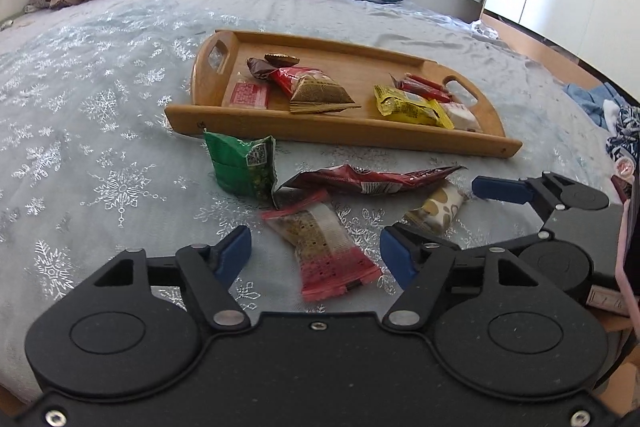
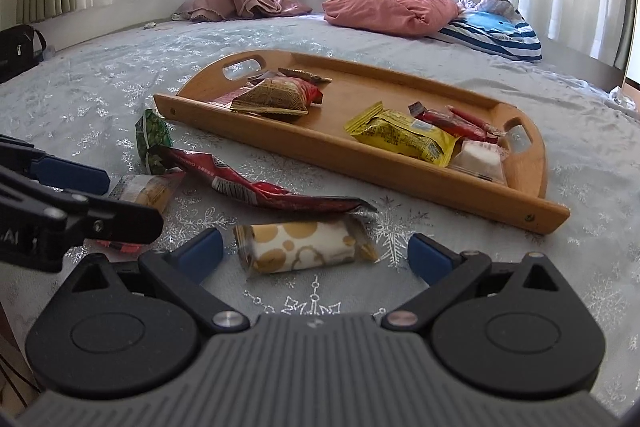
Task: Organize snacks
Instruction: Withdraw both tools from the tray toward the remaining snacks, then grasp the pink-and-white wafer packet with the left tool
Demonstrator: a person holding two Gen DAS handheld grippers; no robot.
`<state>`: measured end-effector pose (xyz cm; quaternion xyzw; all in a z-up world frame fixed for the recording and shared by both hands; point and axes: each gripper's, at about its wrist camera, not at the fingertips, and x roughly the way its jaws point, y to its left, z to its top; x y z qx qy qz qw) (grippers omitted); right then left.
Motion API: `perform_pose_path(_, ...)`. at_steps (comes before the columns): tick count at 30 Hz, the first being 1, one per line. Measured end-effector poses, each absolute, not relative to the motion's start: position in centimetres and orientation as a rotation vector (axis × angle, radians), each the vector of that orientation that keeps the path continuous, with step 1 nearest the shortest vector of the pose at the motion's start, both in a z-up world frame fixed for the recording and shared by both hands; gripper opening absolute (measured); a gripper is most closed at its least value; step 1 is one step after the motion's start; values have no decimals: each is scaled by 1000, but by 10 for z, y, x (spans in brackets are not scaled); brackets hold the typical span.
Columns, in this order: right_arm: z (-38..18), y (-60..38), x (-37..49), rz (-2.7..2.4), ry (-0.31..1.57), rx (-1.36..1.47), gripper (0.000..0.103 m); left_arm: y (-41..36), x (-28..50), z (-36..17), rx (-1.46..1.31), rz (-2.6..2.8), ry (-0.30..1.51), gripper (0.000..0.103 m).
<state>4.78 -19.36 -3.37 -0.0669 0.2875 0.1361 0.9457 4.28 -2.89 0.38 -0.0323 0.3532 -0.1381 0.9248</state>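
The left gripper (image 1: 316,253) is sitting open around the pink snack (image 1: 324,247) (low middle), not squeezing yet; next, squeezing, then lifting to the tray (image 1: 340,131).

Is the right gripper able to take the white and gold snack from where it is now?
Probably yes. The white and gold snack lies on the bedspread just ahead of the right gripper, between its open jaws, and nothing covers it. The dark red packet only lies close behind it.
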Motion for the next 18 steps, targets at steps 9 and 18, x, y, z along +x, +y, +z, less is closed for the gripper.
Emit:
perform_pose_path(9, -35, -195, 50, 286, 598, -112, 103, -32, 48, 1, -66, -272, 735, 64)
perform_pose_path(18, -35, -195, 50, 284, 592, -118, 103, -35, 51, -1, -59, -249, 738, 63)
